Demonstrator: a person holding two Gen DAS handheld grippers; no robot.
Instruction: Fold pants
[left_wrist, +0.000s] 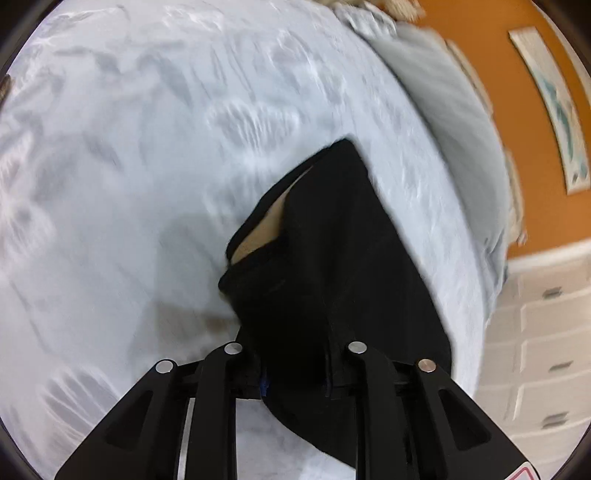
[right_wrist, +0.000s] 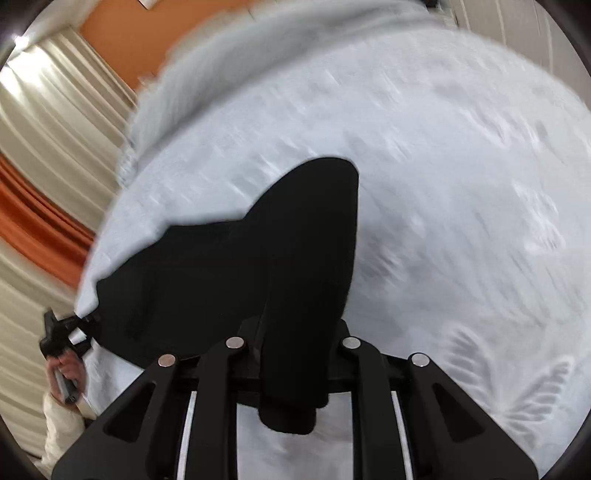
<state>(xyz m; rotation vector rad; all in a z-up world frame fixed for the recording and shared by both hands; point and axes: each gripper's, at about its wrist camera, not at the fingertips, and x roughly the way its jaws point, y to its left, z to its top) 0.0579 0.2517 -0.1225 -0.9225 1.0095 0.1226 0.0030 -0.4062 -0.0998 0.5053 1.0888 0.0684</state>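
The left gripper (left_wrist: 295, 369) is clamped on a bunch of the black pants (left_wrist: 332, 258), which trail away over the pale patterned bedspread (left_wrist: 129, 166). The right gripper (right_wrist: 293, 365) pinches another fold of the same pants. Only the left wrist view shows a tan lining at a pocket opening, a framed picture (left_wrist: 554, 110) and white drawers (left_wrist: 546, 350); only the right wrist view shows curtains (right_wrist: 48, 155) and the person's hand (right_wrist: 64, 369) (on the other gripper's handle). No writing is legible.
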